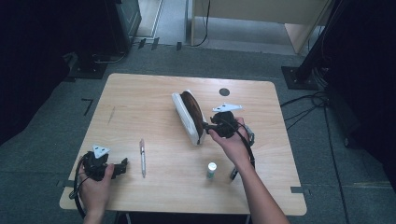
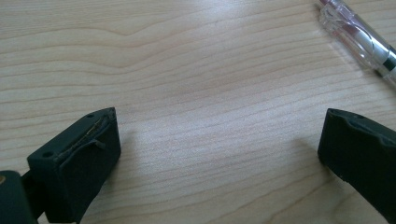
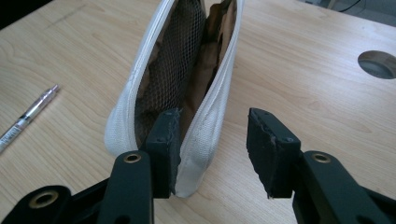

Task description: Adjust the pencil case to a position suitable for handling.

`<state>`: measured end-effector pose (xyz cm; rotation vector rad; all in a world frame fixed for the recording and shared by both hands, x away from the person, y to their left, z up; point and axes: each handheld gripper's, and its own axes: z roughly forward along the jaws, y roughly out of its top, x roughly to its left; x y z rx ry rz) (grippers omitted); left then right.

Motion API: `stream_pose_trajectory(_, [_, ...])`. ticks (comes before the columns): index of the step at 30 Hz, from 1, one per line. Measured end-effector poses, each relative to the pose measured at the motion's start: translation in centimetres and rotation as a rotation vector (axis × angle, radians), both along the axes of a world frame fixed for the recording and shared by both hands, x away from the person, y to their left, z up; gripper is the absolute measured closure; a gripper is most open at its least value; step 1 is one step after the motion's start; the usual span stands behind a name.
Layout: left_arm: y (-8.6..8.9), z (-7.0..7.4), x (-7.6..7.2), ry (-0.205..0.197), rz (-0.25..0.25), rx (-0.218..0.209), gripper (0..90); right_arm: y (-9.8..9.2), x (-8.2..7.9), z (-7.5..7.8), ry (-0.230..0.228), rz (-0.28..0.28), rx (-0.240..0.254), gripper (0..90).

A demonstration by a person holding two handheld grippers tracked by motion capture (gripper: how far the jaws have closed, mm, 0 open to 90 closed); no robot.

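Observation:
A white zip pouch [image 1: 189,116] with a brown lining and a mesh pocket lies open on the wooden table [image 1: 140,98], its mouth facing up. My right gripper [image 1: 208,127] sits at the pouch's near end. In the right gripper view the pouch [image 3: 140,88] fills the middle, and my right gripper [image 3: 212,135] straddles its right wall: one jaw is in the opening, the other stands clear outside it. My left gripper [image 1: 122,167] rests open on the table at the front left, with bare wood between its jaws [image 2: 219,135]. A clear pen [image 1: 142,157] lies just right of it.
A small white-capped tube [image 1: 211,170] stands near the front edge, beside my right forearm. A round cable hole [image 1: 224,92] is in the table behind the pouch. The pen [image 2: 359,39] shows at the upper right of the left gripper view and the pen [image 3: 28,116] lies left of the pouch.

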<state>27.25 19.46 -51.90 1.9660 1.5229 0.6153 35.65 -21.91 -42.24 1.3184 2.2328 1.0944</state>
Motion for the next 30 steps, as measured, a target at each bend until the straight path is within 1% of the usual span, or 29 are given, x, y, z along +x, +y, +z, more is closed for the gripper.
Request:
stream_pose_trajectory(2, [0.0, 0.0, 0.0, 0.000, -0.001, 0.000, 0.0, 0.3, 0.2, -0.2, 0.001, 0.006, -0.028, 54.6])
stream_pose_trajectory(4, [0.0, 0.0, 0.0, 0.000, 0.000, 0.000, 0.0, 0.4, 0.3, -0.3, 0.006, 0.008, -0.038, 54.5])
stream_pose_trajectory(6, [0.0, 0.0, 0.0, 0.000, 0.000, 0.000, 0.0, 0.8, 0.6, -0.7, 0.031, 0.012, -0.050, 54.1])
stream_pose_trajectory(8, [0.0, 0.0, 0.0, 0.000, 0.000, 0.000, 0.0, 0.8, 0.7, -0.8, 0.032, 0.013, -0.054, 54.0])
stream_pose_trajectory(11, [0.0, 0.0, 0.0, 0.001, -0.001, 0.001, 0.0, 1.0, 1.0, -1.2, 0.046, 0.014, -0.056, 54.7])
stream_pose_trajectory(13, [0.0, 0.0, 0.0, 0.000, 0.000, 0.000, 0.0, 1.2, 1.4, -1.6, 0.058, 0.013, -0.066, 56.4])
stream_pose_trajectory(15, [0.0, 0.0, 0.0, 0.000, 0.000, 0.000, 0.0, 1.2, 1.5, -1.6, 0.064, 0.012, -0.067, 56.9])
stream_pose_trajectory(17, [0.0, 0.0, 0.0, 0.000, 0.000, 0.000, 0.0, 1.4, 1.8, -1.9, 0.076, 0.004, -0.073, 59.7])
stream_pose_trajectory(18, [0.0, 0.0, 0.0, 0.000, 0.000, 0.000, 0.0, 1.4, 2.0, -2.1, 0.088, 0.000, -0.069, 63.1])
stream_pose_trajectory(19, [0.0, 0.0, 0.0, 0.000, 0.000, 0.000, 0.0, 1.4, 2.0, -2.1, 0.088, 0.000, -0.069, 63.1])
stream_pose_trajectory(21, [0.0, 0.0, 0.0, 0.000, 0.000, 0.000, 0.0, 1.4, 2.1, -2.2, 0.098, -0.004, -0.063, 70.2])
stream_pose_trajectory(22, [0.0, 0.0, 0.0, 0.000, 0.000, 0.001, 0.0, 1.4, 2.2, -2.2, 0.091, -0.012, -0.067, 74.3])
stream_pose_trajectory(24, [0.0, 0.0, 0.0, 0.000, 0.000, 0.000, 0.0, 1.3, 2.2, -2.2, 0.088, -0.031, -0.065, 78.0])
stream_pose_trajectory(27, [0.0, 0.0, 0.0, 0.000, 0.000, 0.000, 0.0, 1.0, 2.2, -2.0, 0.073, -0.044, -0.045, 80.6])
stream_pose_trajectory(28, [0.0, 0.0, 0.0, 0.000, 0.000, 0.000, 0.0, 0.9, 2.0, -1.7, 0.049, -0.045, -0.047, 81.3])
stream_pose_trajectory(30, [0.0, 0.0, 0.0, 0.000, 0.000, 0.000, 0.0, 0.9, 1.9, -1.5, 0.040, -0.043, -0.044, 81.4])
